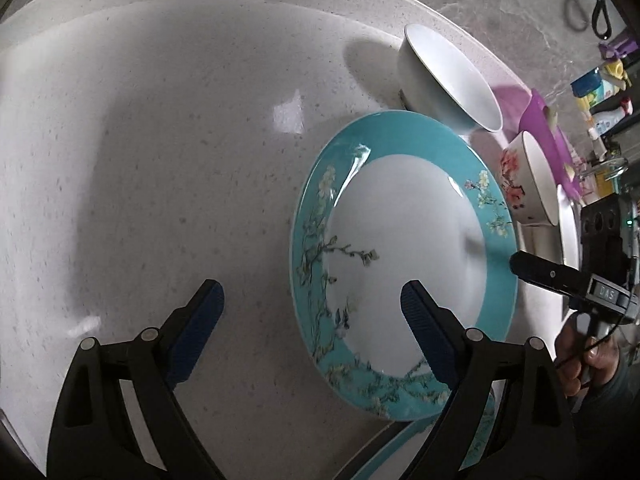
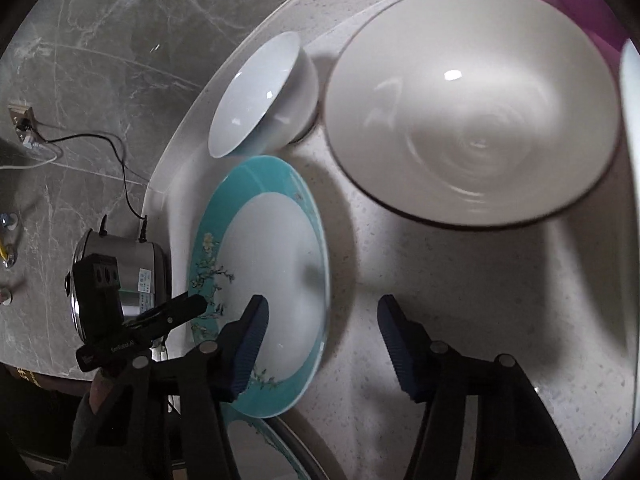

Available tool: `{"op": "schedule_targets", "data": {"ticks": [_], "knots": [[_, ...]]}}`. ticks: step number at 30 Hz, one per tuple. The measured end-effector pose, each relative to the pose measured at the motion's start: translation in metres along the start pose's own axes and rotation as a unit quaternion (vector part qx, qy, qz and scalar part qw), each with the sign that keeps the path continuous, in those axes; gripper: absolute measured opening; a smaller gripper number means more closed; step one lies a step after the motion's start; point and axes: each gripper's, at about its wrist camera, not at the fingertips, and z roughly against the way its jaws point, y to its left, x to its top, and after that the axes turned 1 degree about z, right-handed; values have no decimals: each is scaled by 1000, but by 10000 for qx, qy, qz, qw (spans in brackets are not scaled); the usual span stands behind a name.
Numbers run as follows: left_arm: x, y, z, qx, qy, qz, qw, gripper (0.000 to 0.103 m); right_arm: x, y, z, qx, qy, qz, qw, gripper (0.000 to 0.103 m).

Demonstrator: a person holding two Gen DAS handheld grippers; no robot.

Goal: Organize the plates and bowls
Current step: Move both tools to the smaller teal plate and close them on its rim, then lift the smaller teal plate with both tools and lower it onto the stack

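The round teal-rimmed ceramic plate with a white centre and blossom-branch pattern [image 1: 404, 260] lies flat on the speckled white stone counter [image 1: 160, 160], right of centre in the left wrist view and lower left of centre in the right wrist view [image 2: 272, 280]. The left tongs [image 1: 312, 300] are spread wide and hold nothing; their right-hand pad hangs over the plate's lower white centre, the other over bare counter to the plate's left. The right tongs [image 2: 322, 322] are likewise spread and empty; their left-hand pad overlaps the plate's lower edge, the other sits over bare counter. Key relation: the plate lies toward frame right of the left tongs and toward frame left of the right tongs, so it sits between the two. A round plate offers no long axis; only the rim gives purchase. Whether either tongs touch it cannot be told. Nearer tongs: judged roughly equal. Count: two teal plates, the second showing only as a rim sliver under the first at the bottom edge; three bowls, namely a plain white porcelain bowl [image 1: 448, 80] tipped on its side just beyond the plate, a white bowl with red flower print [image 1: 528, 180] right of it, and a large shallow white bowl with a dark rim [image 2: 472, 116]. A purple plastic item [image 1: 540, 120] lies behind the flowered bowl.
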Motion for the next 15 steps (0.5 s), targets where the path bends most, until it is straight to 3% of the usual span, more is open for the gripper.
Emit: {"op": "schedule_targets", "data": {"ticks": [4,6,9,11,13,15], "knots": [[8,-9,-5,200,-48,-163,9997,73,2,7,-7,-10,30,96,9999,58],[12,-12,-6,256,-86,-179,9995,50,2,8,-9,-8,36,113,9999,57],[15,-17,-8,268,-90,-222,9994,38,2,9,-13,-104,49,115,9999,42],[15,-22,-10,289,-67,-302,9991,34,2,7,-14,-232,43,71,9997,22],[15,-26,-11,338,-41,-382,9987,29,2,4,-15,-319,30,2,9995,13],[13,-26,-9,390,-45,-443,9983,28,3,3,-15,-354,23,9,9994,11]]}}
